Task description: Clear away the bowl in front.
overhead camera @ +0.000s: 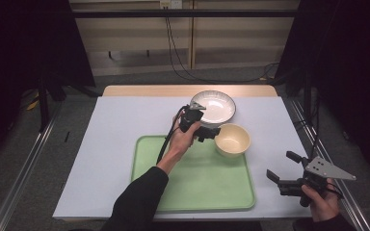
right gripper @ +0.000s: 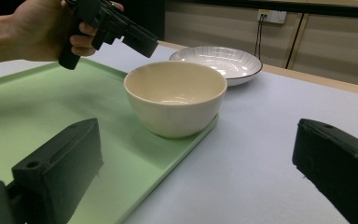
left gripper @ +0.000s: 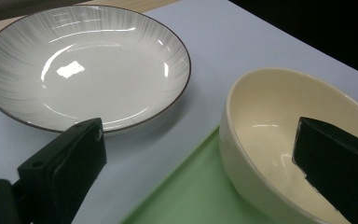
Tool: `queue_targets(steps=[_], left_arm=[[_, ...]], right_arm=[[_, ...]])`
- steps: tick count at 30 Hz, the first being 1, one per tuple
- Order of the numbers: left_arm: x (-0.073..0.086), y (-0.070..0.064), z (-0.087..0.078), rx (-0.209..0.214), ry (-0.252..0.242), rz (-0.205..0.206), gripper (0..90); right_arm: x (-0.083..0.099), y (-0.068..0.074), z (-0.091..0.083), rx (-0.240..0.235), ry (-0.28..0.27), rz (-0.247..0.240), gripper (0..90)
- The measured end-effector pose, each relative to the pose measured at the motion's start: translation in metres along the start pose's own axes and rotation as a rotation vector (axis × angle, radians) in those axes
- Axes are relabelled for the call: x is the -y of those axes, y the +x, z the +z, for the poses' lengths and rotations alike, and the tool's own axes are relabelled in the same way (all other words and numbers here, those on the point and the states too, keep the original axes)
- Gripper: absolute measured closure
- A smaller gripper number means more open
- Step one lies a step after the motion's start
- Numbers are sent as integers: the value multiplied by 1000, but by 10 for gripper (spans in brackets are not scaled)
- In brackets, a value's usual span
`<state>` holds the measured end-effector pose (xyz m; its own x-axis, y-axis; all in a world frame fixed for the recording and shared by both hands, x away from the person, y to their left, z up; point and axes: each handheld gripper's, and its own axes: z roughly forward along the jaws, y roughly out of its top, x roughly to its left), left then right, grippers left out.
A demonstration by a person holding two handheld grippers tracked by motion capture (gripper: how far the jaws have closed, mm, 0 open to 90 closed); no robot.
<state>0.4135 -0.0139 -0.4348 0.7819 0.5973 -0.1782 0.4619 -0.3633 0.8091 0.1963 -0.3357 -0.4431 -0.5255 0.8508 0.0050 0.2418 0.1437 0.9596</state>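
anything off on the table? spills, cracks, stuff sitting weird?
One thing: the bowl sits at the tray's far right corner, right at the rim, and may overhang it slightly. No spills or cracks; bowl and plate look empty and upright, plate off the tray on the white table.

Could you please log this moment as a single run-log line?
left gripper: open, at cream bowl rim | bowl: on green tray corner | striped plate: on table, empty | right gripper: open, idle
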Motion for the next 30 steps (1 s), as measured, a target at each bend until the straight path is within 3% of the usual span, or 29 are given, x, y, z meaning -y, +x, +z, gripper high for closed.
queue_targets(steps=[3,8,10,16,18,21,24,28,30], left_arm=[[2,2,-7,-12,-1,6,30],[9,3,-19,-9,-20,-32,29],[11,4,-24,-30,-23,-12,29],[13,8,-41,-60,-29,-20,35],[14,9,-48,-62,-32,4,31],[15,11,-57,-85,-49,2,31],[18,13,-65,-54,-79,21,25],[22,14,-76,-80,-93,34,26],[24,15,-81,-83,-103,17,24]], right_arm=[[0,0,0,2,0,0,10],[0,-1,0,5,0,0,10],[0,0,0,8,1,-1,11],[0,-1,0,3,3,-1,10],[0,-1,0,3,7,0,10],[0,-1,0,5,7,0,10],[0,-1,0,3,7,1,10],[0,-1,0,4,6,1,10],[0,-2,0,2,7,1,10]])
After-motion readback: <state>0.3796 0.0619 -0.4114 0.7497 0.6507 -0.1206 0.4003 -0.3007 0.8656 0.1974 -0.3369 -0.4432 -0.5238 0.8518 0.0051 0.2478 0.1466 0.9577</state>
